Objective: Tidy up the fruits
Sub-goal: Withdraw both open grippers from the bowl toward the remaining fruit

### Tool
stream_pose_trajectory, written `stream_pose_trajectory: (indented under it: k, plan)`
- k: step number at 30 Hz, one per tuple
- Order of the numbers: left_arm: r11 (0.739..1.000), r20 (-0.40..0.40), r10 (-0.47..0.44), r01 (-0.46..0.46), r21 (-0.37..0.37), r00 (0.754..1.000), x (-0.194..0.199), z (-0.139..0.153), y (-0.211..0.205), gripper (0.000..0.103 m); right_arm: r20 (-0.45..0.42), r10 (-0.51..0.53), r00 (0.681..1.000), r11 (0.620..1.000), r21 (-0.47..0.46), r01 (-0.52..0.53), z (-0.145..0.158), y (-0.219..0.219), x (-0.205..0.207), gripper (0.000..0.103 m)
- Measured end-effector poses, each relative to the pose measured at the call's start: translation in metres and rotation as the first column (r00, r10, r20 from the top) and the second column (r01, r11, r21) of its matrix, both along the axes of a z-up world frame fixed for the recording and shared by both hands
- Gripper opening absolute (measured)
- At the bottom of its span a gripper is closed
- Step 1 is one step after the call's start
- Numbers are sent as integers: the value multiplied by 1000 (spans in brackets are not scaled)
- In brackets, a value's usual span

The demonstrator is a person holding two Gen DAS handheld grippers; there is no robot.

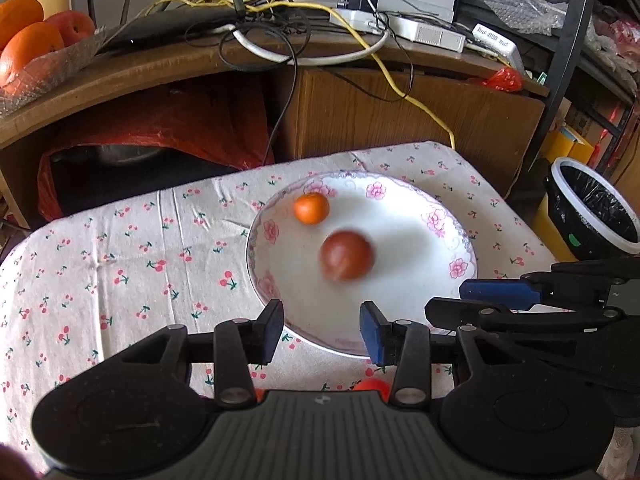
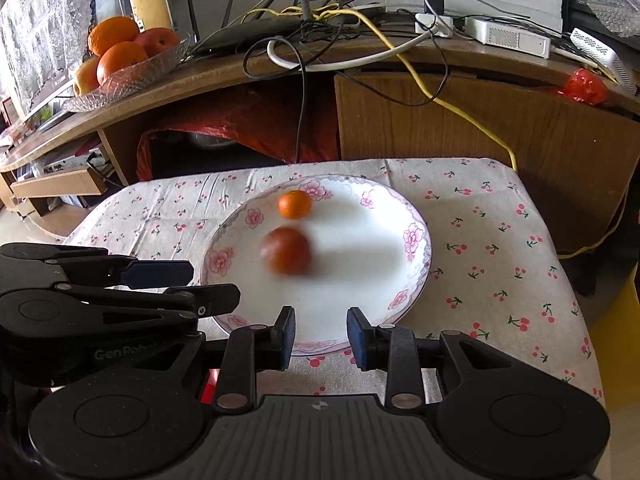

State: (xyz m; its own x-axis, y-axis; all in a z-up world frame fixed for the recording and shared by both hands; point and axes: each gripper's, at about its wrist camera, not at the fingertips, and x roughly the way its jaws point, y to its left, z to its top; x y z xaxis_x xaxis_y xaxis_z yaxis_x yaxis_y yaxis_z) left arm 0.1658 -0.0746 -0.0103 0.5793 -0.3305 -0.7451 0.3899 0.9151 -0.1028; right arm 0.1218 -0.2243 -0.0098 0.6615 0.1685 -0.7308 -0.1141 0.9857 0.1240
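Your two empty tools hover at a flowered plate (image 1: pixel 440 216) on the cloth-covered surface (image 1: pixel 120 248).
Left tool (image 1: pixel 322 328) and right tool (image 2: pixel 321 334) both gape; the plate holds a mandarin (image 1: pixel 311 208) and a blurred red-brown fruit (image 1: pixel 346 256), apart.

counter (image 2: pixel 500 216) under cherry-print cloth | behind it a curved wooden shelf unit (image 2: pixel 460 120), daylight glare on top | tangled cables (image 2: pixel 320 28) and white boxes (image 2: pixel 508 38) on the shelf | glass bowl of oranges and apples (image 2: pixel 124 60) at its left end | red plastic bag (image 1: pixel 168 128) in the open compartment | black-lined bin (image 1: pixel 592 208) on the floor at right
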Motion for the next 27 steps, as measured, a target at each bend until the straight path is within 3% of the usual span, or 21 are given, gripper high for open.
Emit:
stream_pose_trajectory:
  k: [13,27]
  plan:
    - [1000,35,17,-17,-13,999,-19,21,29,50,2,37,999,999,18,-37,8,7,-18,27]
    - [999,1,-35,35,16,999,-65,14,63,50,-52,161,986,987,33,-160,2,37,-46,27]
